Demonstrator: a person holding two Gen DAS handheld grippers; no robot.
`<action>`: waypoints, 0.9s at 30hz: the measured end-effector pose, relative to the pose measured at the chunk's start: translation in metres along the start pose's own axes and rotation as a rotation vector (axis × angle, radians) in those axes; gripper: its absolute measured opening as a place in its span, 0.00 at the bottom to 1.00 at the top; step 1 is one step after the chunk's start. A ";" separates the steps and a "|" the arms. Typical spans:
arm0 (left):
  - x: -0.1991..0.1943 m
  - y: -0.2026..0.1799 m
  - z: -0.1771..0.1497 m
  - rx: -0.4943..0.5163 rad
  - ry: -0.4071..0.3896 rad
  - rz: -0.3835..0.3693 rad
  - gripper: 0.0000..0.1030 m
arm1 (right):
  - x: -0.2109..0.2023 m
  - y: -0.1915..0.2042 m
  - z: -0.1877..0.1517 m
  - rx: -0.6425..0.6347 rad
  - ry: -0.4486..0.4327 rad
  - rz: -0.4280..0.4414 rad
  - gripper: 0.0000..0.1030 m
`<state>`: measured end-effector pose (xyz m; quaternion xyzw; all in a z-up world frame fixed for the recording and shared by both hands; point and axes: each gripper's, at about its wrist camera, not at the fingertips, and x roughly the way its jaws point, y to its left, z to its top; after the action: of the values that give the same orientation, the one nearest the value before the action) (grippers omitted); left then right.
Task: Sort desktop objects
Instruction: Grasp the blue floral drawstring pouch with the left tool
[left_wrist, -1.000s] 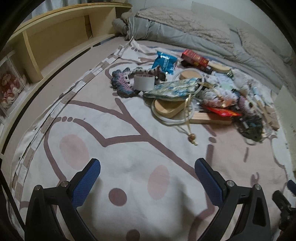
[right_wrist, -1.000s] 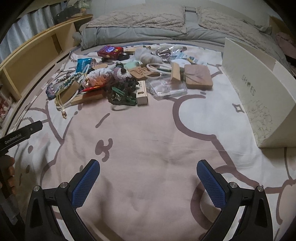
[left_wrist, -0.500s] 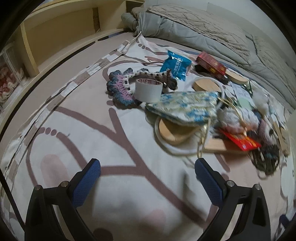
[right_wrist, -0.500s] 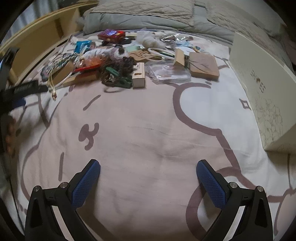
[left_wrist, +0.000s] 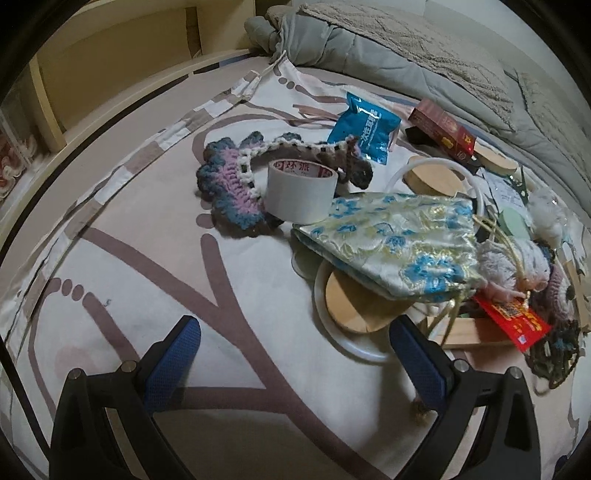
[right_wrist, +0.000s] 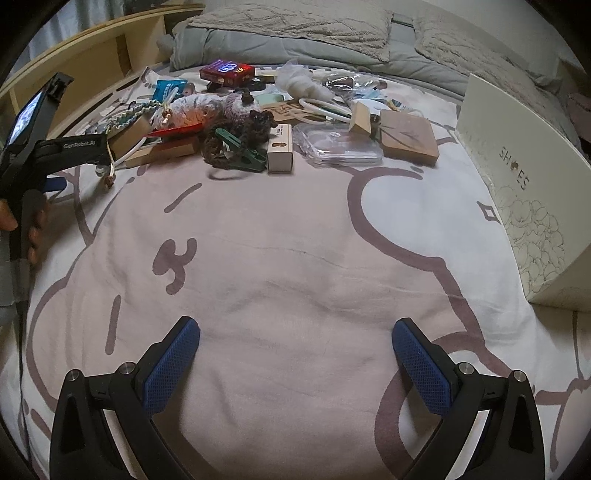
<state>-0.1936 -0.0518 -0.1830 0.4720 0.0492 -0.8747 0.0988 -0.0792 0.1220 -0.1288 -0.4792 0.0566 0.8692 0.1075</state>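
A heap of small objects lies on a patterned bedsheet. In the left wrist view I see a roll of white tape (left_wrist: 301, 192), a crocheted purple-blue piece (left_wrist: 231, 186), a floral brocade pouch (left_wrist: 391, 240), a blue snack packet (left_wrist: 364, 127) and a red box (left_wrist: 441, 129). My left gripper (left_wrist: 295, 365) is open, just short of the pouch and the round wooden lid (left_wrist: 354, 306). The right wrist view shows the same heap farther off, with a green clip (right_wrist: 240, 149) and a small white box (right_wrist: 280, 147). My right gripper (right_wrist: 295, 367) hangs open over bare sheet.
A white shoe box (right_wrist: 524, 192) stands at the right. A wooden shelf unit (left_wrist: 110, 70) runs along the left. A grey quilt (right_wrist: 295, 40) is bunched at the back. A hand holds the left gripper's handle (right_wrist: 29, 192) at the left edge.
My left gripper has moved forward toward the heap, so the tape and pouch loom larger. The right gripper has crept slightly forward. Both stayed open.
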 end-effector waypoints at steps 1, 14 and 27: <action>0.001 -0.002 -0.001 0.014 -0.001 0.012 1.00 | 0.000 0.000 0.000 0.002 0.000 0.002 1.00; 0.003 -0.014 -0.014 0.131 0.009 0.045 1.00 | 0.004 0.002 -0.001 -0.009 -0.019 -0.016 1.00; -0.012 -0.015 -0.041 0.193 0.018 0.010 1.00 | 0.004 0.003 -0.003 0.000 -0.032 -0.012 1.00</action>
<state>-0.1566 -0.0286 -0.1955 0.4873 -0.0369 -0.8706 0.0568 -0.0794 0.1195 -0.1334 -0.4657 0.0518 0.8761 0.1137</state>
